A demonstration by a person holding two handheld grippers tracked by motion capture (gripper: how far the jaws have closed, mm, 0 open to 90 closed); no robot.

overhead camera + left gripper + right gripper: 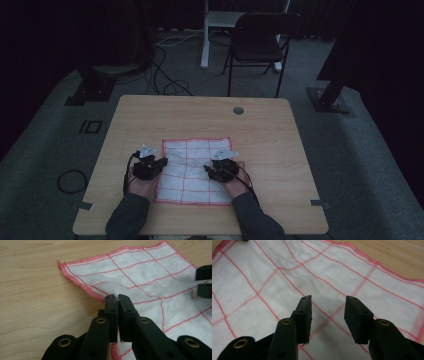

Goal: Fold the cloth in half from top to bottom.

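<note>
Nearest us, at the near edge of the table [280,150], our two sleeves come in and our hands carry the grippers onto the cloth [195,172], which lies flat on the table's near half, slightly left of its middle. We take the cloth as our landmark.

At the cloth's left edge, about halfway along it, our left gripper [162,161] is clamped tight: its jaws meet on a pinch of the red-stitched hem, and a sliver of white fabric shows between the pads in the left gripper view [117,298]. Wood grain runs just beside that hem.

Over the cloth's right part, our right gripper [207,168] points leftward, inward across the fabric. Its jaws stand about half apart with nothing between them [328,303]; white weave and red grid lines show through the gap. We cannot tell whether its tips touch the cloth.

Beyond the cloth's far edge sits a round grommet [238,110] near the table's far rim. Farther off, past the table, a dark chair [260,37] stands on the carpet.
</note>
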